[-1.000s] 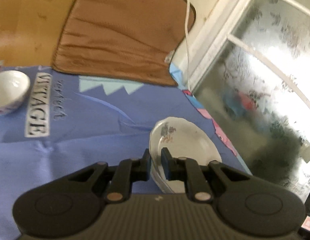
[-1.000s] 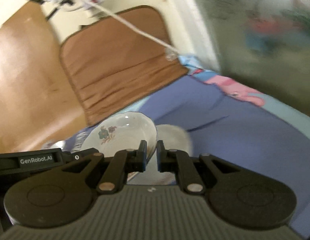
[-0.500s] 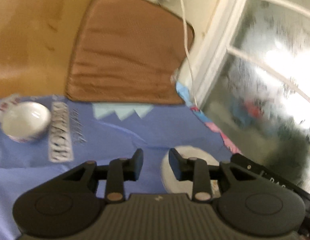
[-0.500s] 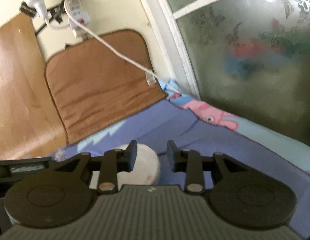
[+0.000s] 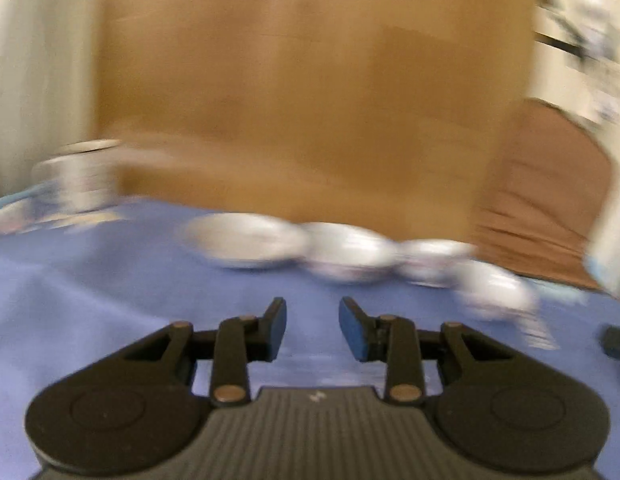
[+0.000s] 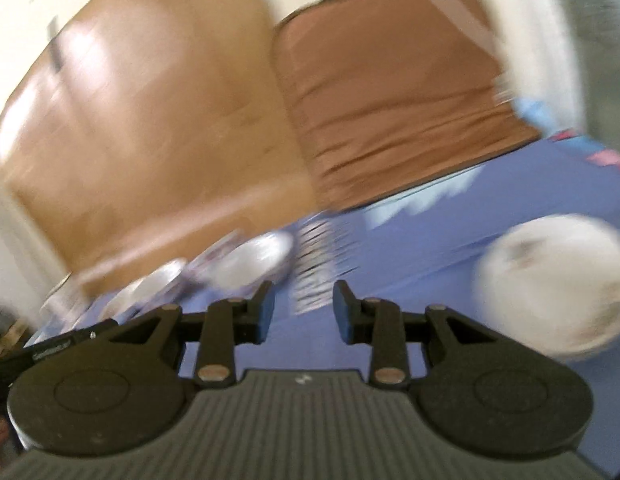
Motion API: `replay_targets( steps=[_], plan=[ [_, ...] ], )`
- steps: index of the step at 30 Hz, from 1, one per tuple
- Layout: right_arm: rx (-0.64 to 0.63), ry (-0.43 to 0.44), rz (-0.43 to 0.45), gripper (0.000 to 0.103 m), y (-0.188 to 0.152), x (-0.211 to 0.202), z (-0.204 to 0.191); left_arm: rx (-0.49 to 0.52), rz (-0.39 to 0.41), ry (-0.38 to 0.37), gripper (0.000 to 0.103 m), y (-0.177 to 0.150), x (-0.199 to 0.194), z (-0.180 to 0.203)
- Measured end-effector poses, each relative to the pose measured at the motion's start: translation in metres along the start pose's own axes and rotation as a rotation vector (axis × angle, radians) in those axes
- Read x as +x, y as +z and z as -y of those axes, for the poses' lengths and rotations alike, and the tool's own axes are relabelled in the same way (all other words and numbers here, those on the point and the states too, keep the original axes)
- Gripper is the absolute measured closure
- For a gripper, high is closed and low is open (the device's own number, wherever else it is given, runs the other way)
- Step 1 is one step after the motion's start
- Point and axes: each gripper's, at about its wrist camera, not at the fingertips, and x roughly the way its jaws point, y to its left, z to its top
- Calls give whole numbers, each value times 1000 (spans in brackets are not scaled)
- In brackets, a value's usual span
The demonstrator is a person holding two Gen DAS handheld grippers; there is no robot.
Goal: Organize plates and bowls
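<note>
Both views are smeared by motion. In the left wrist view my left gripper [image 5: 311, 320] is open with nothing between its fingers, over the blue cloth [image 5: 110, 320]. Beyond it lies a row of white dishes: a plate [image 5: 238, 246] and three bowls [image 5: 345, 258], [image 5: 433, 260], [image 5: 493, 288]. In the right wrist view my right gripper [image 6: 304, 308] is open and empty too. A white flowered plate [image 6: 557, 292] lies on the cloth to its right. White bowls [image 6: 250, 260] sit beyond it to the left.
A wooden board [image 5: 310, 100] stands behind the cloth, with a brown mat [image 6: 389, 100] leaning beside it and a frosted window [image 6: 601, 40] at the far right. A pale cylindrical object [image 5: 78, 176] stands at the cloth's far left. The left gripper's body [image 6: 50, 356] shows at the lower left.
Both grippers have opened and come off the flowered plate, which now lies on the cloth. Both have swung left, so the row of dishes has come into view.
</note>
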Motion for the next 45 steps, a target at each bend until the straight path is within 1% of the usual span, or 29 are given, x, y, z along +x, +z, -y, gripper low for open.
replay_targets(
  steps=[3,6,7,8,9,11,13,16,17,19,21,23,27,30,32,34,36,37,40,43,45],
  plan=[
    [-33,91,-98,68,-8,29,-36,-113,29,122,73,3,0,-56],
    [-58,158,-199,68,-15,62,-72,-167,63,222,73,1,3,-88],
    [-64,179,-229,68,-18,72,-85,-177,64,242,73,-2,7,-94],
    [-64,202,-263,69,-18,83,-97,-204,45,245,75,-3,11,-100],
    [-60,220,-292,69,-18,93,-108,-235,23,223,75,-2,12,-106],
    [-69,243,-331,69,-13,113,-133,-259,57,216,75,-4,7,-108],
    [-124,238,-330,70,-4,128,-160,-279,74,202,75,-4,4,-112],
    [-259,205,-286,70,19,153,-198,-321,74,186,75,-8,1,-118],
    [-285,188,-270,70,29,162,-208,-340,72,182,75,-14,0,-121],
    [-282,150,-257,70,51,187,-217,-365,64,170,75,-15,0,-126],
    [-230,135,-285,70,67,216,-220,-367,54,150,75,-13,2,-129],
    [-184,106,-326,68,74,244,-216,-361,53,143,74,-12,4,-129],
    [-179,50,-407,67,69,289,-219,-351,46,133,73,-10,5,-129],
    [-231,34,-466,68,60,313,-220,-366,36,120,73,-8,7,-133],
    [-270,9,-486,67,55,318,-217,-380,30,116,72,-9,7,-135],
    [-305,4,-478,66,51,323,-218,-386,27,108,71,-7,9,-139],
    [-294,34,-500,65,49,327,-217,-392,26,105,71,-6,10,-142],
    [-289,67,-526,63,47,328,-218,-393,24,100,71,-5,12,-144],
    [-370,62,-526,62,41,322,-228,-407,30,109,71,-5,11,-147],
    [-377,97,-550,66,35,314,-231,-419,34,113,71,-4,12,-151],
    [-382,103,-561,72,29,308,-233,-426,37,117,71,-4,11,-153]
  ],
)
